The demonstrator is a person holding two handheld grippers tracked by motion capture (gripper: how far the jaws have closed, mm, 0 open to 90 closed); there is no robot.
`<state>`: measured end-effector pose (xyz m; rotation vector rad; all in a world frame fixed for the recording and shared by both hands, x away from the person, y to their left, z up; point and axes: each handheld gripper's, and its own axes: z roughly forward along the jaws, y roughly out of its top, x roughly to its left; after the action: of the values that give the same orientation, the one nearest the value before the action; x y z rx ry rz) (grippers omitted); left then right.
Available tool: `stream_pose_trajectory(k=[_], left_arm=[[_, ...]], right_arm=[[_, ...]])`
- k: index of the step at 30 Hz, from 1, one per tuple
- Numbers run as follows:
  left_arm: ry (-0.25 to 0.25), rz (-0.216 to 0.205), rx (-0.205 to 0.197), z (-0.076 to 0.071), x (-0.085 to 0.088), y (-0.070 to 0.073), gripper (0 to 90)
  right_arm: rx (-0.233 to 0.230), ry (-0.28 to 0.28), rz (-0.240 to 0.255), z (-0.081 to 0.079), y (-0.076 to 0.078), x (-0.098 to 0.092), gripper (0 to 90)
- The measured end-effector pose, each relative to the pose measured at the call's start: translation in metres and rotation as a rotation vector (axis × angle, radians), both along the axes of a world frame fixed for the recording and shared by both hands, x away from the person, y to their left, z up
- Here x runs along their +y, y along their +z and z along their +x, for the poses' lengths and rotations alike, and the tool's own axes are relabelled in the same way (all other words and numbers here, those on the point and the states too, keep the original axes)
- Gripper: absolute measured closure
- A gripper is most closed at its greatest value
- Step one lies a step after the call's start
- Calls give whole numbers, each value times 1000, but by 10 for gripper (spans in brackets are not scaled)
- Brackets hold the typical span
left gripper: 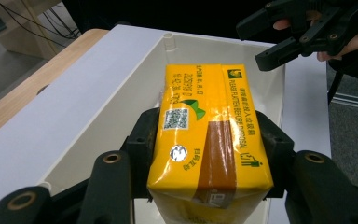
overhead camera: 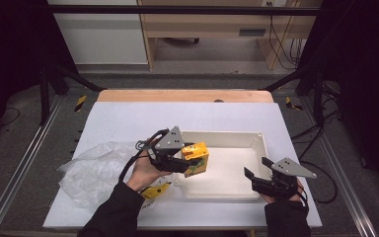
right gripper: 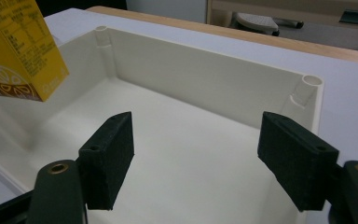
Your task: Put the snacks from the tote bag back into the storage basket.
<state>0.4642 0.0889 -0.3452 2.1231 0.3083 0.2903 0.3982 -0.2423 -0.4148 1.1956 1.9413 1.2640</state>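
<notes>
High view: I see the left hand-held gripper (overhead camera: 190, 162) clamped on a yellow rectangular drink carton with brown and green print (overhead camera: 197, 159), carried above the left end of a shallow white plastic rectangular tray (overhead camera: 261, 143) on the white-topped bench (overhead camera: 128, 118). A crumpled clear plastic bag (overhead camera: 91, 170) lies behind that gripper, at its wrist side, with a flat yellow packet (overhead camera: 155, 190) just under the forearm. The right hand-held gripper (overhead camera: 256, 170) sits at the tray's near right corner, jaws apart, nothing in them.

Left gripper view: carton (left gripper: 209, 140) sits between the two black jaws, pads pressed on both long sides, its far end pointing ahead over the tray (left gripper: 135, 88). The right hand-held gripper (left gripper: 279, 39) shows ahead and to the right, past the carton's far end.

Right gripper view: right hand-held gripper (right gripper: 193, 156) has its jaws wide open and empty, tray floor between them, far tray wall (right gripper: 205, 79) ahead. The carton (right gripper: 21, 51) hangs ahead to the left of the left jaw, tilted, clear of the tray floor.
</notes>
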Motion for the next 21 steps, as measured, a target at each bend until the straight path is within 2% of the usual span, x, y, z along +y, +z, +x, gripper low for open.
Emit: stream_pose_trajectory(k=[9,21], left_arm=[[-38,-4,25,6,-1,-15,504],[-113,11,34,4,-5,-31,505]], right_arm=[[-3,1,-3,0,0,0,268],[-2,3,-2,0,0,1,268]])
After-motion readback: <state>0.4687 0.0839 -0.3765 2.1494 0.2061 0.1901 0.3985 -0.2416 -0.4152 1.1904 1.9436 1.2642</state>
